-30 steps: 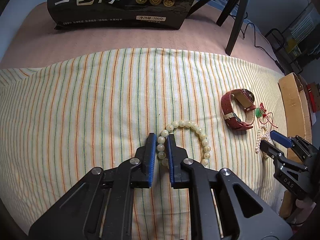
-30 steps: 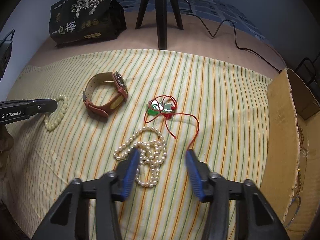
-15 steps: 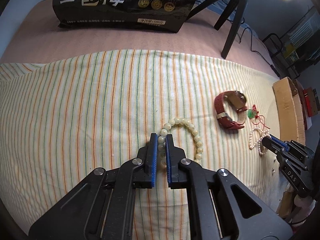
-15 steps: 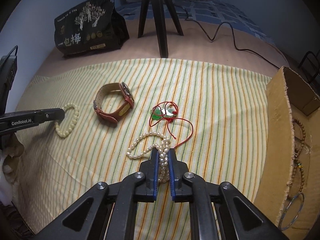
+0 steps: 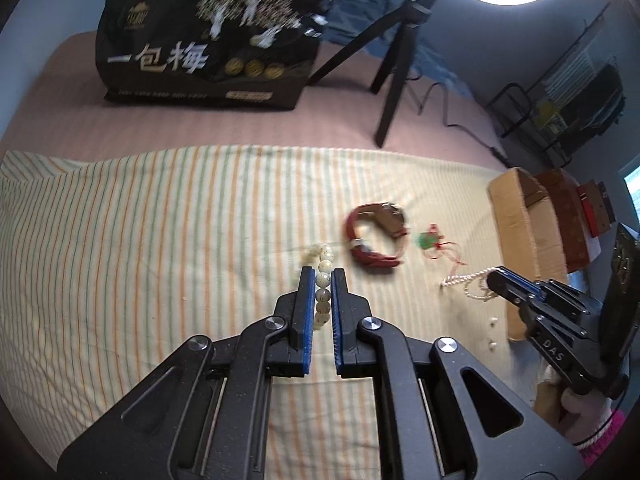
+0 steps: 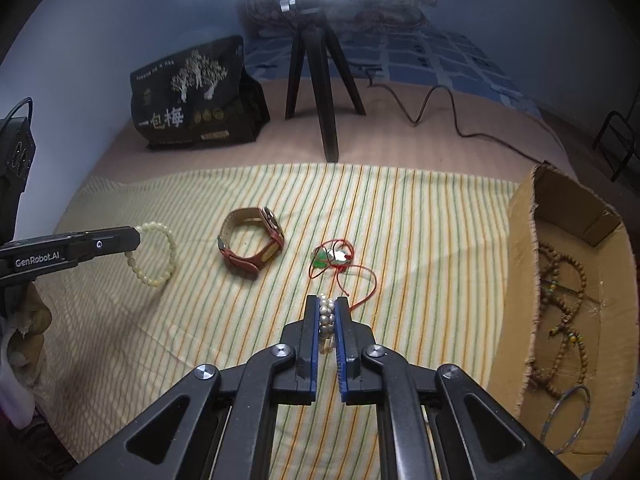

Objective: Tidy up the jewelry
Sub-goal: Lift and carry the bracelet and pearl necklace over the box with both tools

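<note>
both my hands have lifted off the striped cloth since a second ago. my right gripper, whose jaws have just been closing, is clamped on the pearl necklace, just below the red-cord pendant as seen from the right wrist. my left gripper is pinched on the pale bead bracelet, left of the red watch. right of the pendant stands the cardboard box.

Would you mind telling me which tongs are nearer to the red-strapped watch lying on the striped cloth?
Left, though narrowly. The left tongs, shut on the pale bead bracelet, sit just beside the watch. The right tongs, shut on the pearl necklace, sit slightly farther, beyond the red-cord pendant.
</note>
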`<state>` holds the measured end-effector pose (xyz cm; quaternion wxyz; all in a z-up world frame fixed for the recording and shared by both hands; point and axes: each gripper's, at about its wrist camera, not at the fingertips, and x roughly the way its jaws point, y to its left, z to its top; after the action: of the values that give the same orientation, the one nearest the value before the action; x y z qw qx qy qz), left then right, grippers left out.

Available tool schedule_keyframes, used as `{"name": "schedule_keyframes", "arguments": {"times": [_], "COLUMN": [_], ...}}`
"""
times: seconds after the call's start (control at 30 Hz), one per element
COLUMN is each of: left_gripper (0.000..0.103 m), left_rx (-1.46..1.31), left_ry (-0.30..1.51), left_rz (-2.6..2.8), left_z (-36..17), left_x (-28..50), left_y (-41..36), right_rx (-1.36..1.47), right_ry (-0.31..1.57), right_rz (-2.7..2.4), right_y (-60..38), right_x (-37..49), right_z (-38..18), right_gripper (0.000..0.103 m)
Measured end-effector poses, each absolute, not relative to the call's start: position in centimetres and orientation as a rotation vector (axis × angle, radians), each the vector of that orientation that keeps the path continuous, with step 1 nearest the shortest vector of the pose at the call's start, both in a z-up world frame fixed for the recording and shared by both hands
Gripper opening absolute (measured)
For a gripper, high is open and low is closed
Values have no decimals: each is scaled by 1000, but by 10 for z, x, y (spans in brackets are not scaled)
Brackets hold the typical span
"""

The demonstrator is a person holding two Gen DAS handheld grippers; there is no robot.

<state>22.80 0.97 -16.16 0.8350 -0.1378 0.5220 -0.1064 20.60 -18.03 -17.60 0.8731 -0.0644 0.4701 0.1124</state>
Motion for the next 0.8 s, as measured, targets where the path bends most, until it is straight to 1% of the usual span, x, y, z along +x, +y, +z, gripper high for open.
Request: {"name": "schedule_keyframes", "arguments": {"times": [0.3,0.57,0.8], "left_gripper": [6,6,6], "left_rx": [-329,-291,-254], "left_ry": [1036,964,940], "left_rz": [-306,-405,-492], "left_z": [-127,-94,-83], "left_x": [212,195,183], "left_y": [-16,-54,-95], "right_rx": [-92,-45,-7], "right_ry": [908,835,787], "right_rz": [227,198,145], "right_y": [-199,-229,-265], "right_x": [192,179,168], "right_z": [-142,-108,-85], "right_gripper": [5,5,5]}}
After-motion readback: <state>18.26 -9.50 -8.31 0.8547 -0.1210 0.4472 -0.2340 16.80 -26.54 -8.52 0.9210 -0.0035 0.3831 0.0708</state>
